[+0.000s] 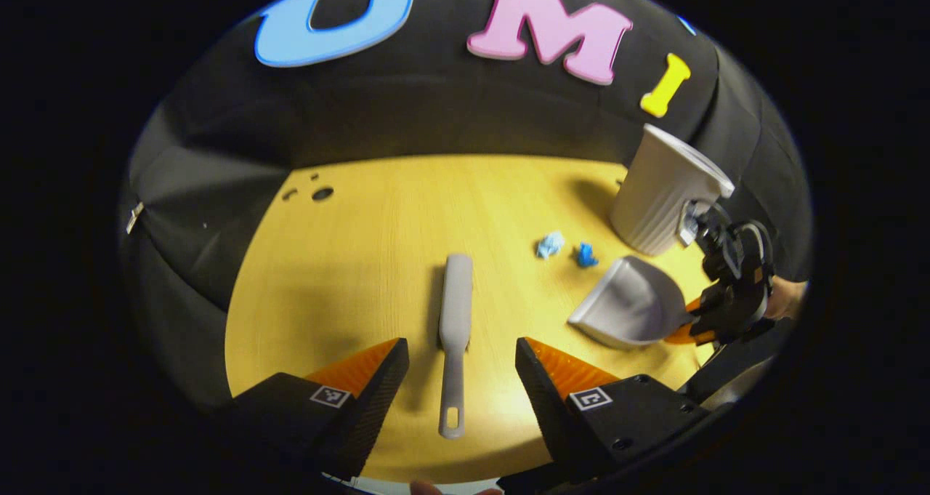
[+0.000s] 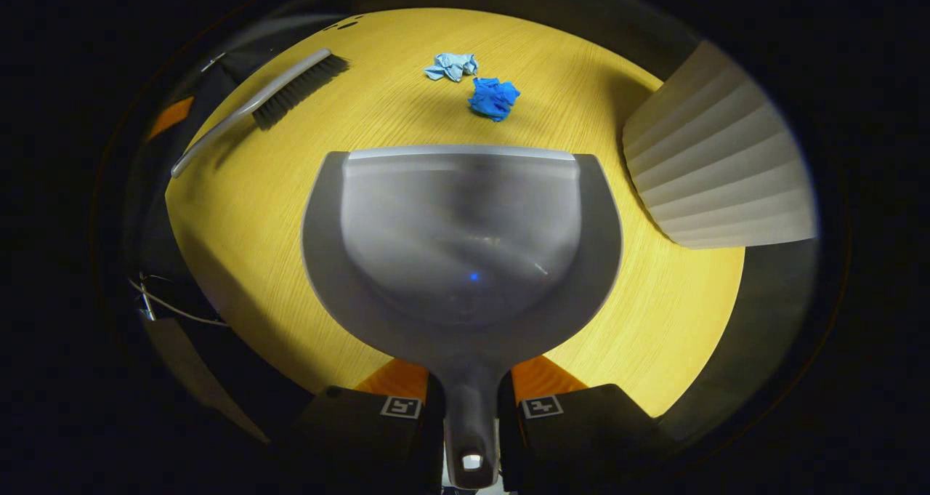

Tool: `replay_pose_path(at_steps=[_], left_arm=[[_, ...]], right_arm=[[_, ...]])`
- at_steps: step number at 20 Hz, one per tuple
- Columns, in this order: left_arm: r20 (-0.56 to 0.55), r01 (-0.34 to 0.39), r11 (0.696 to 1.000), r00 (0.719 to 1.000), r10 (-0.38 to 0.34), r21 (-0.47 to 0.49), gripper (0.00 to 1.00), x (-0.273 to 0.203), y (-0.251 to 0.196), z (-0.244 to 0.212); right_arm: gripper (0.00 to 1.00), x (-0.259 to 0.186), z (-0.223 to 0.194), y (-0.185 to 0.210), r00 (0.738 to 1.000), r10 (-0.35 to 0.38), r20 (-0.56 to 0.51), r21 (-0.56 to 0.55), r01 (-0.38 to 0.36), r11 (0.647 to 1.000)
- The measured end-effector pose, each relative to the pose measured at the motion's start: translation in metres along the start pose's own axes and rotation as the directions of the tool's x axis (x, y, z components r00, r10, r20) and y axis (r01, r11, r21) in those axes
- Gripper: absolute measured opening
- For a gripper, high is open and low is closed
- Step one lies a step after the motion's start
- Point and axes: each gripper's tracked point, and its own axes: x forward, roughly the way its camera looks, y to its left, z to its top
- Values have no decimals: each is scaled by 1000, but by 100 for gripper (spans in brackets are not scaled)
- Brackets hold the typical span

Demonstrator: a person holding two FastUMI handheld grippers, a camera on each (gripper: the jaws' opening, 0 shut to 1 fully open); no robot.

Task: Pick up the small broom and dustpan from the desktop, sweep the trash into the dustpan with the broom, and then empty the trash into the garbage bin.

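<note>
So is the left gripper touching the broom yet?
Apart. In the left gripper view, the left gripper is open, and bare table shows between each finger and the broom handle.

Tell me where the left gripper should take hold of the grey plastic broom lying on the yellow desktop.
Grip the grey plastic broom on its narrow handle, just below the wider brush head. It lies flat on the yellow wooden desktop, handle end pointing toward the left gripper, whose open fingers already straddle it. Come straight down from above, probably closing across the handle's width.
</note>
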Motion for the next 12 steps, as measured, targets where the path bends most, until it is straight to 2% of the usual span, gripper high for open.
replay_pose_path(at_steps=[2, 3, 4, 7, 12], left_arm=[[-93, 5, 1000, 996, -3, 24, 92, 14, 4, -18], [-134, 11, 1000, 991, -8, 23, 87, 22, 4, -26], [-164, 18, 1000, 986, -16, 12, 92, 30, 3, -32], [-250, 17, 1000, 968, -21, -18, 91, 52, 6, -45], [-342, -11, 1000, 940, 15, 13, 87, 81, 17, -58]], right_arm=[[35, 0, 1, -1, 1000, 8, 6, -2, -8, 1000], [35, 0, 1, -2, 1000, 9, 9, -4, -8, 1000], [35, 1, 0, -3, 1000, 9, 9, -8, -9, 1000], [35, 1, -1, -4, 1000, 16, 15, -8, -16, 1000], [35, 1, 0, -5, 999, 24, 22, 8, -24, 1000]])
